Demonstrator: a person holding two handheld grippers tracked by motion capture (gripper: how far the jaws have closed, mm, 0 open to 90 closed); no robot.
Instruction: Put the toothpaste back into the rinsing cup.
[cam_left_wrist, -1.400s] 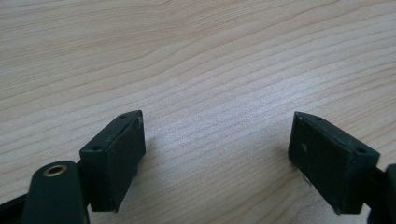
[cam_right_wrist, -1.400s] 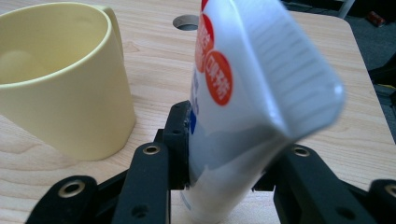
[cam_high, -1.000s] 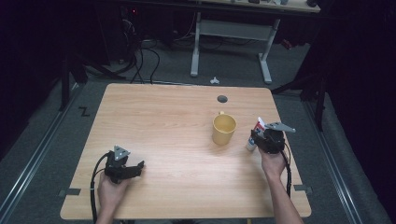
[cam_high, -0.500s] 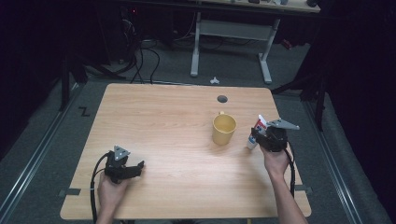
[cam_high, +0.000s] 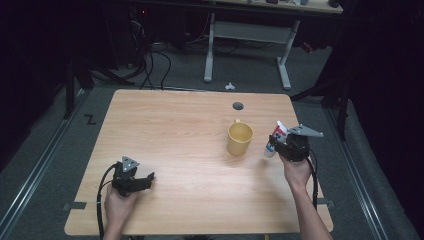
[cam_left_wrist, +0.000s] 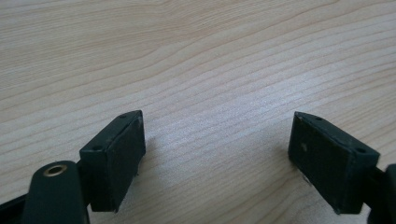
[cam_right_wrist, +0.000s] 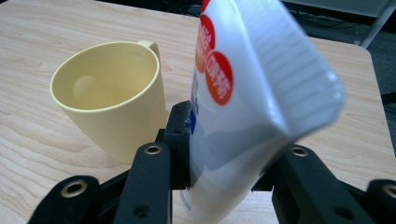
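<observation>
Right gripper (cam_high: 278, 145) at the right side of the wooden bench (cam_high: 180, 130), raised in the person's right hand (cam_high: 297, 171), clamped on a white tube (cam_high: 276, 138) with red and orange round marks and blue print. Same gripper (cam_right_wrist: 224, 175) seen in the right gripper view with both pads pressed against the tube (cam_right_wrist: 252, 93), one on each flat side, crimped end of the tube toward the camera and the far end angled away and down. In the high view, capped end of the tube low and toward the cup, crimped end higher; tube tilted, clear of the bench surface. Yellow cup (cam_high: 240, 138) upright on the bench just left of the tube, near but apart from it, handle toward the far edge; inside of the cup (cam_right_wrist: 109, 93) empty, pale, open mouth up. Left gripper (cam_high: 148, 180) low at the near left part of the bench in the person's left hand (cam_high: 119, 205), well apart from cup and tube. Left gripper (cam_left_wrist: 217, 154) wide open in the left gripper view, nothing between the pads, bare wood grain (cam_left_wrist: 201, 60) beneath and ahead. Round dark grommet hole (cam_high: 238, 105) in the bench beyond the cup.
</observation>
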